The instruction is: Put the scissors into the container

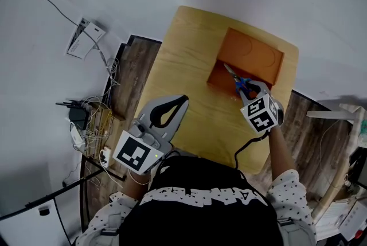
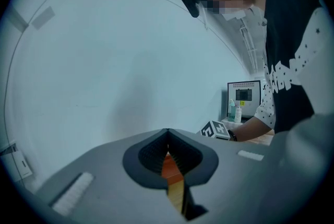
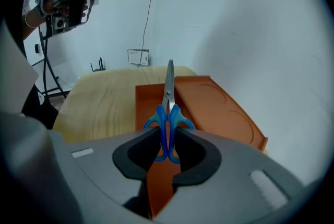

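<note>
Insp. note, single moment.

Right gripper (image 1: 248,89): jaws clamped on the blue handles of the scissors (image 1: 238,82). Right gripper view confirms the handle loops are pinched between the pads and the blades are closed, projecting fwd beyond the jaw tips. The tool is tilted downward.

Scissors location: at the near edge of the orange container (image 1: 258,55). Blades reach over its near wall toward the interior, with the handles above that wall. Contact btwn blade tip and container can't be determined. Scissors aren't resting inside and are carried by the gripper.

Container: on the far right part of the wooden table (image 1: 183,67), near the wall. It is open-topped, and the visible part of its floor is bare.

Left gripper (image 1: 182,100): jaw tips together, nothing btwn them. It is held above the table's near left portion, well apart from the container, pointing roughly level.

Surroundings: cable bundle (image 1: 94,116) on the floor left of the table.
</note>
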The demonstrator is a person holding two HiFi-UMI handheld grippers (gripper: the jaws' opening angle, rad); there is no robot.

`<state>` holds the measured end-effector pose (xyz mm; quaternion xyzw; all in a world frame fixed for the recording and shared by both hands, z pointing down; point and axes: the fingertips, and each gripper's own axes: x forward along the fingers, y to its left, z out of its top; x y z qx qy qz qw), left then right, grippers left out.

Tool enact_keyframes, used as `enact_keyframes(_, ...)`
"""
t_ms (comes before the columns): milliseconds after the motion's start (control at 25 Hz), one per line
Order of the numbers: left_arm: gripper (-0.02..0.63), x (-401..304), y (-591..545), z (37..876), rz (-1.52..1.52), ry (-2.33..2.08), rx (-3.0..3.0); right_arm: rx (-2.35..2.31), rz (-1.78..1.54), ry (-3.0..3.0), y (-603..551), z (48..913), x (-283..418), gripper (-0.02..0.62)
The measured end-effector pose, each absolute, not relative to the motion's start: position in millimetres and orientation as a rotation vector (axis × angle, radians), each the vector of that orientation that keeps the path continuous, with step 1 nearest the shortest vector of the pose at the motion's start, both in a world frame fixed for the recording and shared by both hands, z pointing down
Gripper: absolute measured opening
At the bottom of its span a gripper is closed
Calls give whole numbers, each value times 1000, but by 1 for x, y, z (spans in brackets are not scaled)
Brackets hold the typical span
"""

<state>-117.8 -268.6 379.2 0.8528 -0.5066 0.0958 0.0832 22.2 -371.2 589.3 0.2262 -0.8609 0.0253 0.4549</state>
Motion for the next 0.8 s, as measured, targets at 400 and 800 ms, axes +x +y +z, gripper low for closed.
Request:
enact_keyframes(400, 2, -135, -261, 380, 282, -1568, 2505, 403, -1, -1982, -373, 621, 19, 103)
enact_keyframes(800, 2, -149, -257, 380, 258, -1608, 2479, 356, -41, -1898, -380, 636, 21, 103)
